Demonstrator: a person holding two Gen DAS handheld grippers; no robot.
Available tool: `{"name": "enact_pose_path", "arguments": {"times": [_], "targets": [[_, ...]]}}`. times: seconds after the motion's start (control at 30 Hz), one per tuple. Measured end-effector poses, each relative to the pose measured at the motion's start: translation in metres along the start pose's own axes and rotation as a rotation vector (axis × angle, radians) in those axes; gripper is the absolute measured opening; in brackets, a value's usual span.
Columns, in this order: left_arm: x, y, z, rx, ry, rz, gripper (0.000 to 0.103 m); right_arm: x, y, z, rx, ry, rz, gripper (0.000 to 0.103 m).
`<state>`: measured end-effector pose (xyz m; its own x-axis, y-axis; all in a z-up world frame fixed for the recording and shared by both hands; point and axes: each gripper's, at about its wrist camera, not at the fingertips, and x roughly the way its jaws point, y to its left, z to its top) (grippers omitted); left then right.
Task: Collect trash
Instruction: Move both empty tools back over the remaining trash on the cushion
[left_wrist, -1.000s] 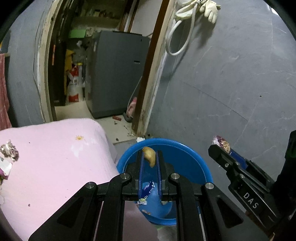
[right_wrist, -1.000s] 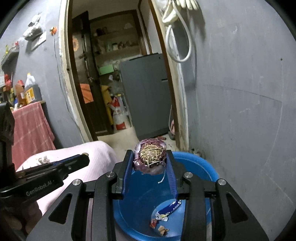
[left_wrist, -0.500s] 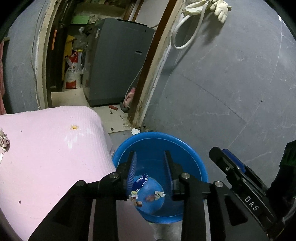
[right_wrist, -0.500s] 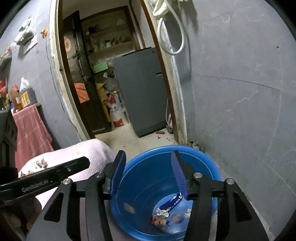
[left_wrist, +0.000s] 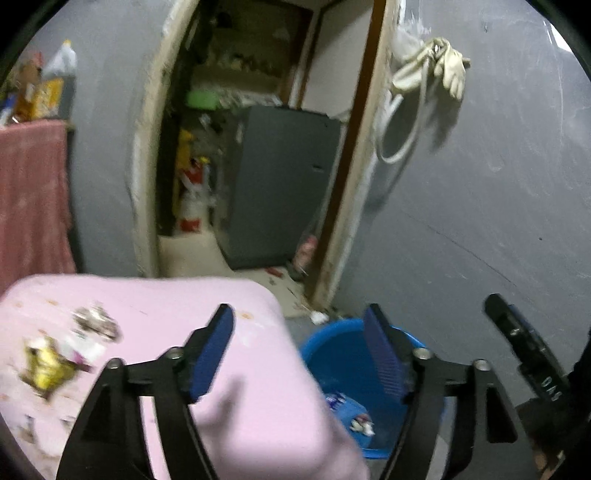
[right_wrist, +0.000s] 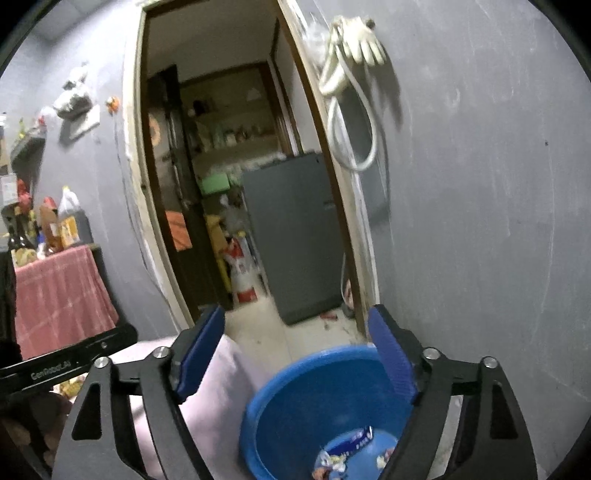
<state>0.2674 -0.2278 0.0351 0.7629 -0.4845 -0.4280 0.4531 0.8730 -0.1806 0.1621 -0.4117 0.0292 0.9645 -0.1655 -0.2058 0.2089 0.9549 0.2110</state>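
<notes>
Left wrist view: left gripper (left_wrist: 297, 349) has jaws spread wide, nothing between them, held over the edge of the pink cloth surface (left_wrist: 240, 387) with its right finger in front of the blue basin (left_wrist: 321, 345). Basin sits on the floor just beside the pink surface, near the grey wall (left_wrist: 480, 203). Inside the basin a few bits of trash show, a blue wrapper (left_wrist: 338, 400) and small scraps (left_wrist: 364, 426). Still on the pink surface at left: a yellow crumpled wrapper (left_wrist: 46, 363) and a silvery crumpled piece (left_wrist: 98, 321), blurred, well apart from the basin. The right gripper's finger shows at the right edge (left_wrist: 524, 350). Frame is motion-blurred, fine detail is not readable. Right wrist view: right gripper (right_wrist: 295, 352) is also wide open and empty, hanging above the basin (right_wrist: 280, 384), pointed toward the doorway (right_wrist: 229, 184). Basin bottom holds the blue wrapper (right_wrist: 349, 445) plus small scraps beside it (right_wrist: 382, 456). Pink surface (right_wrist: 225, 373) touches or nearly touches the basin rim on the left, cannot tell which. The left gripper's body crosses the left edge (right_wrist: 66, 360). Progress judgement: some trash is in the basin, both grippers carry nothing, at least two pieces remain on the pink surface, so the task looks partly done. Likely next: left gripper goes for the wrappers at left. Any trash beyond the frame edges cannot be told.
</notes>
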Motion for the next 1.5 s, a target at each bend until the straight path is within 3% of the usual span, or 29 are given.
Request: {"name": "enact_pose_path", "arguments": {"times": [0.07, 0.2, 0.23, 0.53, 0.87, 1.17, 1.33, 1.5], "targets": [[-0.019, 0.009, 0.002, 0.007, -0.061, 0.048, 0.089, -0.005, 0.008, 0.005, -0.012, -0.035, 0.019, 0.084], [-0.053, 0.022, 0.003, 0.023, -0.152, 0.125, 0.098, -0.014, 0.028, 0.015, -0.049, -0.090, 0.046, 0.103], [-0.057, 0.023, 0.002, 0.024, -0.163, 0.137, 0.100, -0.018, 0.032, 0.017, -0.053, -0.107, 0.056, 0.103], [-0.120, 0.060, 0.005, 0.021, -0.256, 0.224, 0.101, -0.036, 0.086, 0.032, -0.115, -0.191, 0.145, 0.103], [-0.157, 0.105, -0.008, -0.024, -0.286, 0.320, 0.101, -0.037, 0.151, 0.021, -0.196, -0.195, 0.272, 0.103], [-0.151, 0.141, -0.033, -0.007, -0.196, 0.370, 0.101, -0.009, 0.193, -0.009, -0.280, -0.068, 0.293, 0.103], [-0.126, 0.158, -0.047, 0.011, -0.075, 0.385, 0.101, 0.013, 0.199, -0.027, -0.310, 0.040, 0.253, 0.103], [-0.096, 0.168, -0.055, 0.025, 0.059, 0.369, 0.101, 0.035, 0.192, -0.041, -0.262, 0.159, 0.256, 0.103]]}}
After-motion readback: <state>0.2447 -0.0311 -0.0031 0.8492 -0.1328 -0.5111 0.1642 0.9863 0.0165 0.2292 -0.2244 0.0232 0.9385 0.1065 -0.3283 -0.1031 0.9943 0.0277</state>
